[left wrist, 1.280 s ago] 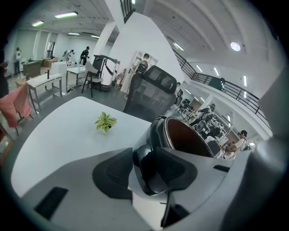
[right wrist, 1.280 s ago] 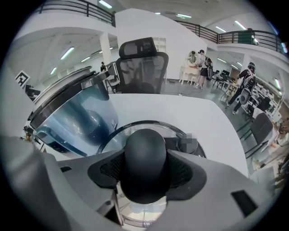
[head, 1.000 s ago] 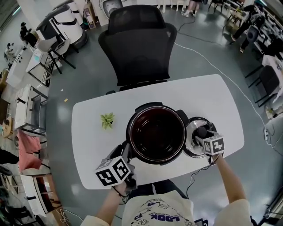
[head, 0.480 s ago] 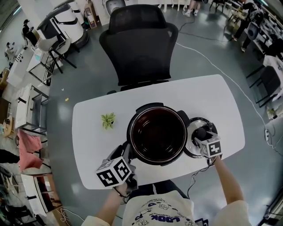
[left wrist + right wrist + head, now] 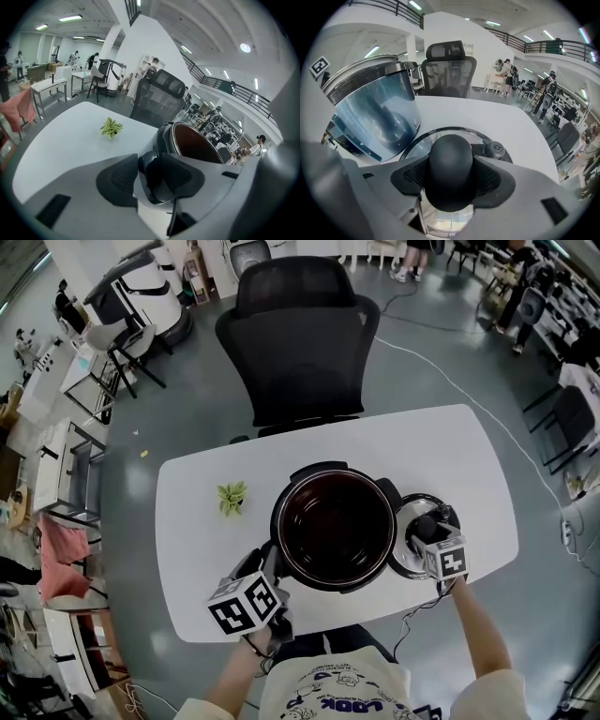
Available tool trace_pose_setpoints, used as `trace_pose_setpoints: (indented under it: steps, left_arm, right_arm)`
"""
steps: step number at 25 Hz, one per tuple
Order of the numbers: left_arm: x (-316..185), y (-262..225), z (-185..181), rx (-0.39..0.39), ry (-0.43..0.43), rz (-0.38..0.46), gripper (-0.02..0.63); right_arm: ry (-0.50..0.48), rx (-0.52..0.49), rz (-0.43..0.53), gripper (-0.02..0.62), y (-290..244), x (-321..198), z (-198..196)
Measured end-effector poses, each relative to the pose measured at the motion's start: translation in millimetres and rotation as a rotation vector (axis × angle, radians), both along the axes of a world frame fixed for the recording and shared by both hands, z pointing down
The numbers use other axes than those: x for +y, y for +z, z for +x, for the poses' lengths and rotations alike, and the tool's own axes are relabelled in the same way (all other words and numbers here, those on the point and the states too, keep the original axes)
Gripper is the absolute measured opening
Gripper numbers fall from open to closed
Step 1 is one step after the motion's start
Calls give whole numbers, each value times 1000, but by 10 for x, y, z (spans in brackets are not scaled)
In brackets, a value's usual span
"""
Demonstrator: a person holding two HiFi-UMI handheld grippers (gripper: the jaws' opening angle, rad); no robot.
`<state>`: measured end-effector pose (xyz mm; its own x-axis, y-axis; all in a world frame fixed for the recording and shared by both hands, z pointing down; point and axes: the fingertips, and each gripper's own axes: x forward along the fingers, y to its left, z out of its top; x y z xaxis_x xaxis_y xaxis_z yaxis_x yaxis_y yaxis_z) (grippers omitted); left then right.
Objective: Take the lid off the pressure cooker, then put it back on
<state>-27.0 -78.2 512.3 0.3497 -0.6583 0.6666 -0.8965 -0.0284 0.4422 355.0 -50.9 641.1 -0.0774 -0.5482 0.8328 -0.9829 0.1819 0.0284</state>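
The pressure cooker (image 5: 333,531) stands open at the middle of the white table, its dark inner pot bare. Its glass lid (image 5: 405,557) lies flat on the table just right of it. My right gripper (image 5: 429,526) stands over the lid. In the right gripper view the round black knob (image 5: 450,161) sits between the two pads of that gripper (image 5: 451,177), which press on both its sides. My left gripper (image 5: 267,566) is at the cooker's near left side. In the left gripper view its jaws (image 5: 154,172) are closed round the black side handle (image 5: 158,182).
A small potted plant (image 5: 230,496) stands on the table (image 5: 187,531) left of the cooker. A black office chair (image 5: 300,334) is pushed up to the far edge. A cable (image 5: 417,615) hangs off the near edge. The lid carries a small valve (image 5: 494,150) beside the knob.
The right gripper has rolled a little over the lid, its marker cube shifting slightly. The left gripper, cooker and lid stay where they were.
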Motion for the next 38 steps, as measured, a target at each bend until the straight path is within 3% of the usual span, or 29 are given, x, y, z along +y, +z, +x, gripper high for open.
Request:
trace_pose_setpoints:
  steps: [4, 5, 6, 13, 18, 29, 38]
  left_arm:
    - [-1, -14, -1, 5, 0, 12, 169]
    - [-3, -19, -10, 7, -1, 16, 170]
    - [-4, -21, -23, 7, -6, 20, 174]
    - [46, -9, -77, -1, -32, 56, 213]
    - [31, -190, -107, -13, -38, 134, 215]
    - [43, -919, -177, -195, 0, 420, 215]
    - [51, -1562, -138, -312, 18, 648, 124]
  right_arm:
    - [9, -16, 28, 332, -10, 25, -5]
    - [11, -30, 29, 402, -6, 36, -28]
    - [14, -38, 34, 423, -7, 43, -52]
    - [56, -55, 156, 425, -290, -4, -164]
    - [99, -91, 272, 419, -738, -41, -207]
    - [138, -90, 634, 269, -2114, 51, -506]
    - [140, -76, 880, 149, -2966, 177, -866]
